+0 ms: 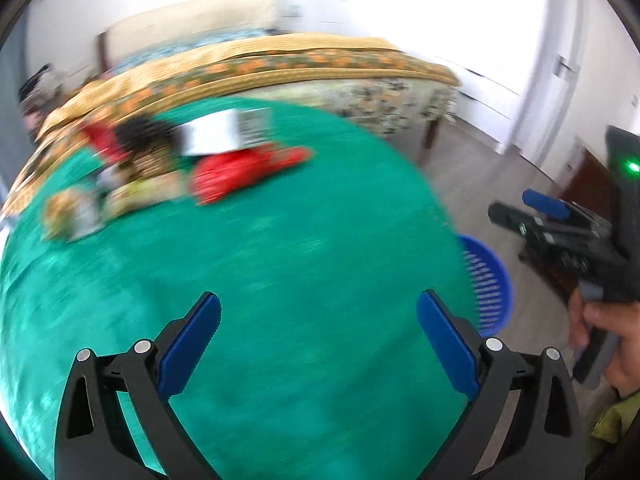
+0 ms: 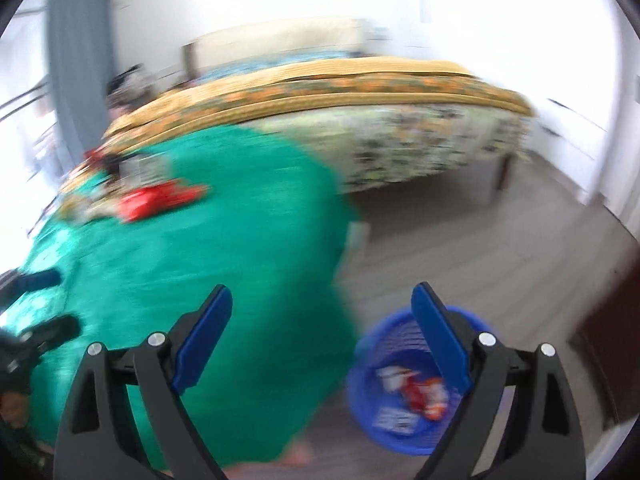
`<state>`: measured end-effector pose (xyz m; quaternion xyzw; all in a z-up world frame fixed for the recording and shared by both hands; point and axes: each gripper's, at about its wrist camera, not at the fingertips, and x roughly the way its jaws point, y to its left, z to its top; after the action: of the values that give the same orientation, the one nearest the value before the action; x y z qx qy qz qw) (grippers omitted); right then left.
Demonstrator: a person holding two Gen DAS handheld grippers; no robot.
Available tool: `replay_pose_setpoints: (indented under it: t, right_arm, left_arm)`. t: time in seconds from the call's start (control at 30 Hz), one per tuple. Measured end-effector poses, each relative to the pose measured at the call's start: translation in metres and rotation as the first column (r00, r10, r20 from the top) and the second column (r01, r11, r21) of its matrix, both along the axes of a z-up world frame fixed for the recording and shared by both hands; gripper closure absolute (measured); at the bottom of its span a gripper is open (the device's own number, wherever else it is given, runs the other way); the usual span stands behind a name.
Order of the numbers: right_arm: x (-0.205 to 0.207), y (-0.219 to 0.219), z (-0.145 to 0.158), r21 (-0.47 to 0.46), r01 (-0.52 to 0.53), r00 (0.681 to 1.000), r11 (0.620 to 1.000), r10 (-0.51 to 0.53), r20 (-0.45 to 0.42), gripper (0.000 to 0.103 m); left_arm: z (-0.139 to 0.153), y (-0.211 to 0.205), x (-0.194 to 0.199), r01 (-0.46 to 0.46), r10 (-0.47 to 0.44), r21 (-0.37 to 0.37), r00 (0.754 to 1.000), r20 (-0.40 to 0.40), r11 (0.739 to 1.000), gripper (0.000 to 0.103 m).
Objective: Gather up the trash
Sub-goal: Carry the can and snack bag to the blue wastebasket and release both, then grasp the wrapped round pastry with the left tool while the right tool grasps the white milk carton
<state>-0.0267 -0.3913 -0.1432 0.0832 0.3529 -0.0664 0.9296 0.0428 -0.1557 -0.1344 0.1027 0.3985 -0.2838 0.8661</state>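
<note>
Left wrist view: heavy motion blur throughout. My left tool (image 1: 318, 340) stands spread wide with nothing between its blue pads (image 1: 192, 344); it touches nothing and hangs over bare green cloth on the worktop (image 1: 280, 280). The remaining trash (image 1: 188, 160), a heap of wrappers with a red packet (image 1: 240, 172) nearest, lies at ten to eleven o'clock, well apart from the tool. The blue basket (image 1: 490, 284) shows at three o'clock, off the worktop's edge. The right tool (image 1: 532, 216), gripped by a hand (image 1: 604, 340), sits at three o'clock.

Right wrist view: equally blurred. My right tool (image 2: 322, 340) is likewise spread and empty, touching nothing. The blue basket (image 2: 404, 384) stands on the floor (image 2: 480, 248) at five o'clock, wrappers already inside. The trash heap (image 2: 132, 188) lies at ten o'clock on the worktop (image 2: 240, 240), with a bed (image 2: 360, 92) beyond it.

Risks, in my judgement: the blur makes aiming at the crumpled packets unreliable, so a closing could miss or catch the cloth and drag it, spilling the heap. Both tools converging on one small heap could collide. Thin wrappers may slip from the pads on the way to the basket.
</note>
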Motion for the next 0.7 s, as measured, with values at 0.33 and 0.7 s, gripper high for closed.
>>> replay_pose_setpoints:
  t: [0.33, 0.7]
  right_arm:
    - [0.074, 0.170, -0.016, -0.015, -0.347, 0.931, 0.938, 0.342, -0.127, 0.014]
    - [0.106, 0.199, -0.036, -0.029, -0.371, 0.912, 0.928, 0.359, -0.197, 0.009]
  left_arm:
    - [-0.005, 0.141, 0.053, -0.303, 0.304, 0.043, 0.953, -0.009, 0.952, 0.006]
    - [0.035, 0.149, 0.120, -0.396, 0.389, 0.051, 0.915, 0.110, 0.917, 0.006]
